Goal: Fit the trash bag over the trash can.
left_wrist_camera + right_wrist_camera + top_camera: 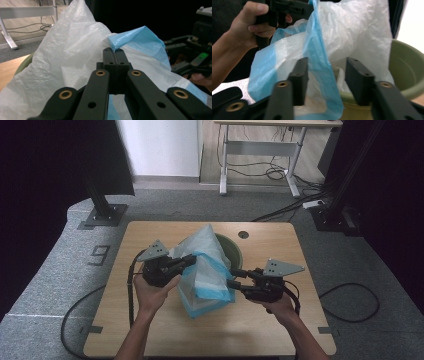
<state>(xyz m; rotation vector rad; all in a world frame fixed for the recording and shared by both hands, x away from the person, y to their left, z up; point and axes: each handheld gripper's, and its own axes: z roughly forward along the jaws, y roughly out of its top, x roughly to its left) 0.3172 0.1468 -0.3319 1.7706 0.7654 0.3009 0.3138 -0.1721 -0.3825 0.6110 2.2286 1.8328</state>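
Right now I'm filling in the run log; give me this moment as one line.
left gripper: shut on bag | right gripper: open, bag edge between jaws | bag partly over green bin | on table

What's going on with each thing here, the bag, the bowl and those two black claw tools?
plastic bag: white with blue trim, held up, draped partly over the bowl.
green bowl: upright on the table, partly hidden by the bag.
left gripper: jaws shut, pinching the bag's blue edge.
right gripper: jaws apart, blue edge hanging between them, not pinched.
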